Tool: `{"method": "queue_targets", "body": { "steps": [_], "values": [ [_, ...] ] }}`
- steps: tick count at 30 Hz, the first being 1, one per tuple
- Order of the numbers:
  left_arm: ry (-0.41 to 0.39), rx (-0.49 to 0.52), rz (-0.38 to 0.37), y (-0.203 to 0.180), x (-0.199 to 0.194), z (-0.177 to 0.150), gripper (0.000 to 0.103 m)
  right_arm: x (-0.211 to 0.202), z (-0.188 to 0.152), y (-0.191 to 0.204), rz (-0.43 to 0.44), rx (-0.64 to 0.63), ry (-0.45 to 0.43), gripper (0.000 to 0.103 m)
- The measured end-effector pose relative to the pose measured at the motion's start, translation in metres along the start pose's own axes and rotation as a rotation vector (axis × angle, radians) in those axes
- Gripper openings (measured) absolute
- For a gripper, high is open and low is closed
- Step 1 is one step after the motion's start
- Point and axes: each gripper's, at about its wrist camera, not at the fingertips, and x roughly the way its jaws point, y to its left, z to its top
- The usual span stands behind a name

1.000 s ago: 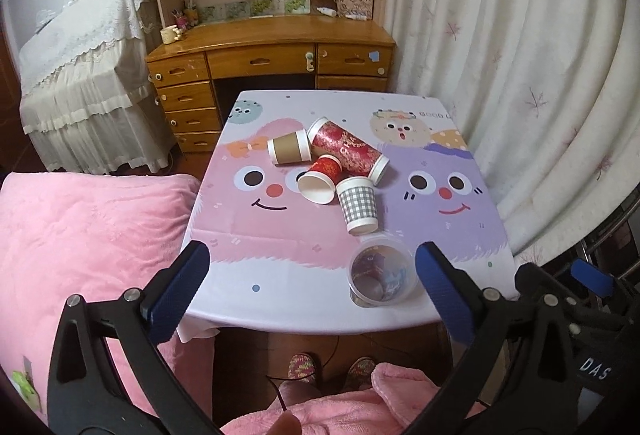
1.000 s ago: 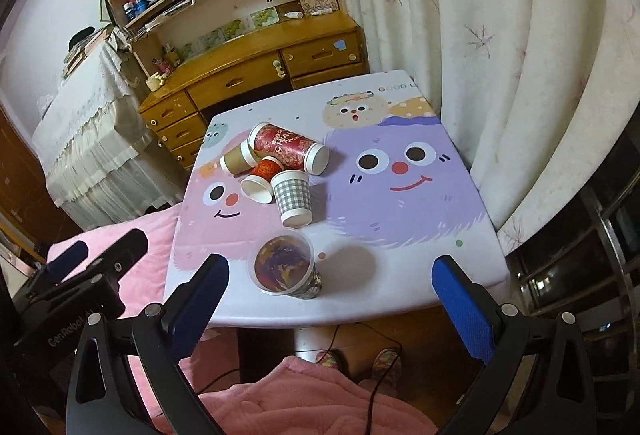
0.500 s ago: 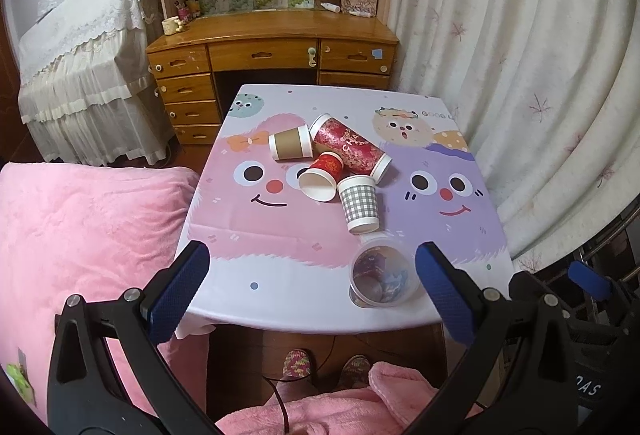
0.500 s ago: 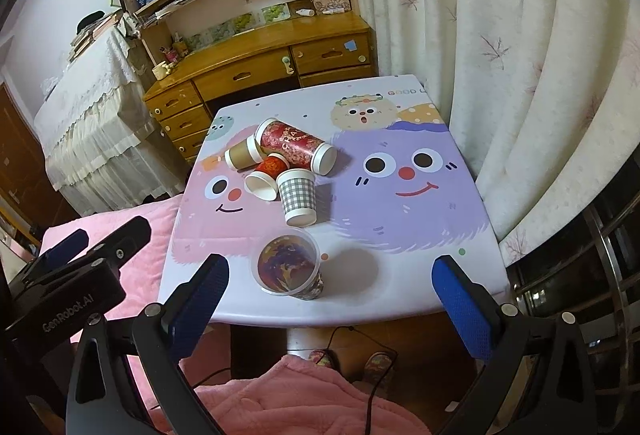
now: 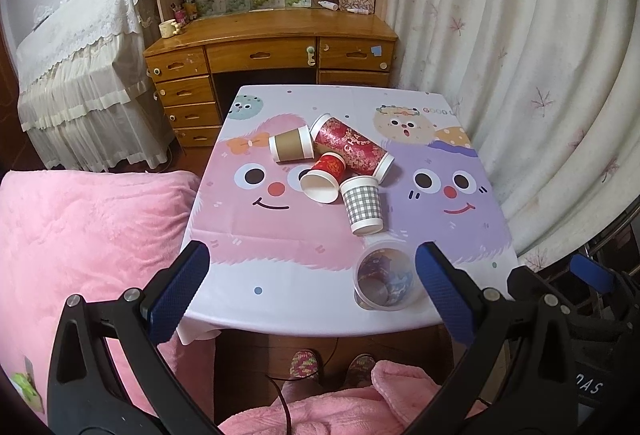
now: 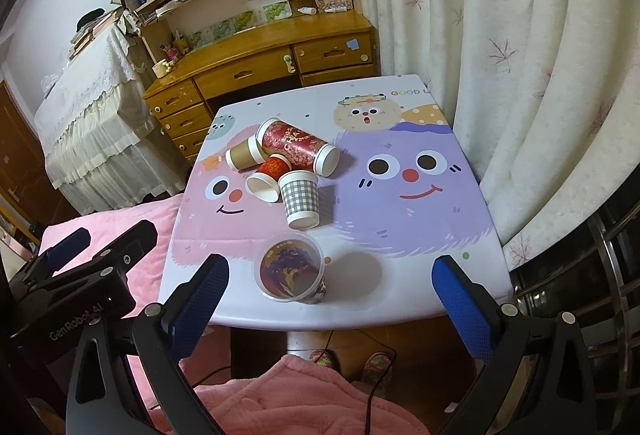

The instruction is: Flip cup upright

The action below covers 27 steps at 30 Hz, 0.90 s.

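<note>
Left gripper [image 5: 308, 287] held above the near edge of the table [image 5: 280, 259], fingers spread wide, nothing between them. Right gripper [image 6: 330, 291] likewise poised over the near edge, tongs apart and unloaded. Clear plastic cup [image 6: 290, 273] near the table's near edge, mouth turned up toward the cameras, whether upright or tilted cannot be told. Four paper cups on their sides mid-table in a touching cluster: checked cup [image 5: 363, 205] with long axis running near-far, mouth toward the near side; small red cup [image 5: 323, 177] with mouth near-left; brown cup [image 5: 291, 149] lying left-right, its mouth toward the right; tall red cup [image 5: 352, 149] lying diagonally, base far-left, mouth near-right. Left gripper's body visible at lower left only in right wrist view; right gripper's body at lower right only in left wrist view.
</note>
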Motion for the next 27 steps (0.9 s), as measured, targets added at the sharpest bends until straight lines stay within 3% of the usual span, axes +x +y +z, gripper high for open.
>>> {"method": "queue_targets", "body": {
  "steps": [27],
  "values": [
    [0.005, 0.012, 0.000, 0.002, 0.002, 0.003, 0.102, 0.011, 0.000, -0.003, 0.015, 0.003, 0.015, 0.103]
  ]
}}
